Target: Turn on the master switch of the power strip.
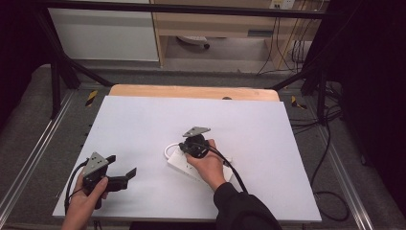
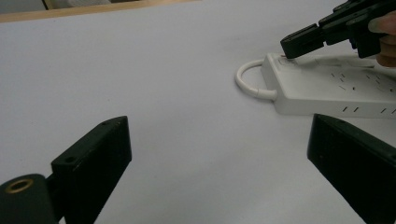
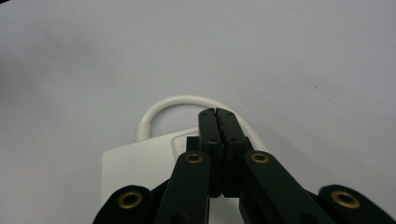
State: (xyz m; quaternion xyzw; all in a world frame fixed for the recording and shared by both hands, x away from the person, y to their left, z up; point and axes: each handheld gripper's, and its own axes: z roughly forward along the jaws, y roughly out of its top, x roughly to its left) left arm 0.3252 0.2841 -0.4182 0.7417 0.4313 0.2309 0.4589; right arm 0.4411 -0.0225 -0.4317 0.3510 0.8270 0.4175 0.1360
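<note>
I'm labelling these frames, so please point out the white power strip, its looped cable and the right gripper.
white power strip [image 2: 327, 88]: left gripper view, on its top face with the sockets.
looped cable [image 3: 154, 109]: right gripper view, on the left of the white arc.
right gripper [image 3: 217, 115]: right gripper view, at the closed jaw tips.

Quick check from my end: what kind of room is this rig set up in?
Probably a lab or recording workshop: a white-covered table inside a black metal frame, loose cables on grey floor, and a white power strip under the right claw.

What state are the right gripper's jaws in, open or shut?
Shut: the right gripper has its jaws pressed flat together, nothing between them, tips over the power strip.
</note>
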